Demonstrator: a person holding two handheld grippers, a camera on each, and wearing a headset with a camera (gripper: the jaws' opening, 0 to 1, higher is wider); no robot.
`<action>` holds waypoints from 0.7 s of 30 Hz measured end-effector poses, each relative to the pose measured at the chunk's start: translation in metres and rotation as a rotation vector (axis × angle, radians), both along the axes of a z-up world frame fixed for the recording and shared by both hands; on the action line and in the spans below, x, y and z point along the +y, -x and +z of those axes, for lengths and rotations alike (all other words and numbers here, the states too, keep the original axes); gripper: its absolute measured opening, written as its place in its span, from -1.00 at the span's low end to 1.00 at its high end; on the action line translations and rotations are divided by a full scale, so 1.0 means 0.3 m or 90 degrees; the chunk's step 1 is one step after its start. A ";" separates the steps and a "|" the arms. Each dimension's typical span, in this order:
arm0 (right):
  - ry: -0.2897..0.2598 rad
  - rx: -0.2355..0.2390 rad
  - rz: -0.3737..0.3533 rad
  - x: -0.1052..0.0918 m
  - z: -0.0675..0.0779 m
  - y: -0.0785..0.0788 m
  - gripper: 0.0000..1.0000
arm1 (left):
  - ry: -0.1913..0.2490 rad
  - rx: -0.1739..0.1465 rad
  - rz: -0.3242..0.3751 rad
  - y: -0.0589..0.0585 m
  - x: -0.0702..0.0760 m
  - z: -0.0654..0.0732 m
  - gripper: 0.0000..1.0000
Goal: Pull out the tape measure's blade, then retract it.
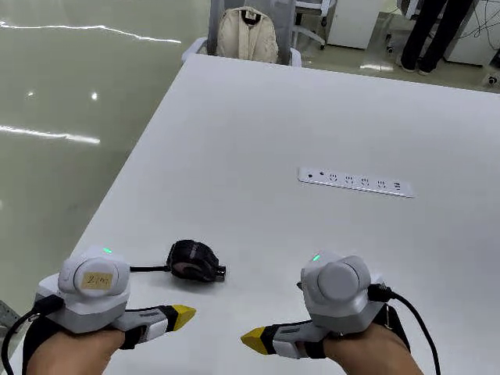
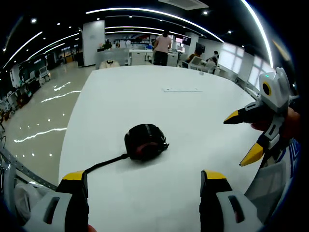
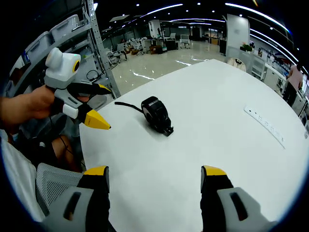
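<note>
A black tape measure [image 1: 194, 261] lies on the white table [image 1: 312, 117] near its front left, with a black strap [image 2: 104, 163] trailing off to the left. Its blade is not drawn out. My left gripper [image 1: 181, 316] hovers just in front of it, and in the left gripper view [image 2: 142, 181] it is open with the tape measure [image 2: 145, 141] ahead between its yellow tips. My right gripper [image 1: 255, 341] sits to the right, pointing left; it is open [image 3: 154, 176], with the tape measure [image 3: 157, 115] lying beyond it. Neither gripper touches anything.
A white power strip [image 1: 355, 181] lies further back on the right of the table. A chair with a beige jacket [image 1: 248, 35] stands at the far end. A person [image 1: 433, 31] stands at the back right. The table's left edge runs close to the tape measure.
</note>
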State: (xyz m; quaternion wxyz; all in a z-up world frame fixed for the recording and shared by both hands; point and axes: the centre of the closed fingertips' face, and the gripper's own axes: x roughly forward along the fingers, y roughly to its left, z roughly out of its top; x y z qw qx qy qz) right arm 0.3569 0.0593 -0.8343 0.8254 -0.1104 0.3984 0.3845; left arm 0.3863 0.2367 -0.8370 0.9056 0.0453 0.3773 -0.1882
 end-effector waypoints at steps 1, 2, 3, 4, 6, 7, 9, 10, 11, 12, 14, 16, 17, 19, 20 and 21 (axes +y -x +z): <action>-0.001 0.000 0.000 0.002 -0.001 -0.004 0.59 | -0.001 0.001 -0.001 -0.005 -0.001 -0.004 0.87; -0.002 0.000 0.002 0.004 -0.003 -0.006 0.59 | -0.001 0.001 -0.002 -0.008 -0.002 -0.006 0.87; -0.002 -0.001 0.003 0.005 -0.005 -0.009 0.58 | -0.001 0.002 -0.002 -0.010 -0.004 -0.007 0.87; -0.001 -0.001 0.007 0.008 -0.007 -0.012 0.58 | -0.002 0.002 -0.004 -0.014 -0.006 -0.009 0.87; 0.000 -0.001 0.010 0.010 -0.014 -0.018 0.58 | -0.002 0.003 -0.008 -0.023 -0.010 -0.015 0.86; 0.001 -0.001 0.011 0.010 -0.018 -0.020 0.58 | -0.002 0.003 -0.010 -0.025 -0.012 -0.017 0.86; 0.003 0.001 0.013 0.009 -0.027 -0.026 0.58 | -0.010 0.004 -0.013 -0.031 -0.013 -0.022 0.85; 0.005 0.001 0.016 0.010 -0.030 -0.028 0.58 | -0.010 0.004 -0.015 -0.034 -0.014 -0.024 0.85; 0.006 0.003 0.019 0.011 -0.036 -0.031 0.57 | -0.009 0.005 -0.014 -0.038 -0.014 -0.026 0.84; 0.007 0.003 0.021 0.012 -0.039 -0.032 0.57 | -0.010 0.006 -0.015 -0.041 -0.014 -0.028 0.84; 0.010 0.005 0.025 0.014 -0.047 -0.037 0.57 | -0.011 0.007 -0.018 -0.047 -0.016 -0.033 0.84; 0.011 0.007 0.029 0.017 -0.056 -0.043 0.57 | -0.011 0.008 -0.019 -0.054 -0.017 -0.034 0.84; 0.012 0.008 0.030 0.018 -0.059 -0.045 0.57 | -0.011 0.008 -0.019 -0.058 -0.017 -0.035 0.83; 0.011 0.008 0.032 0.021 -0.063 -0.052 0.56 | -0.013 0.010 -0.022 -0.063 -0.019 -0.040 0.83; 0.011 0.009 0.033 0.023 -0.067 -0.056 0.56 | -0.013 0.011 -0.023 -0.068 -0.022 -0.043 0.82; 0.012 0.010 0.035 0.025 -0.070 -0.059 0.56 | -0.013 0.013 -0.025 -0.073 -0.024 -0.048 0.82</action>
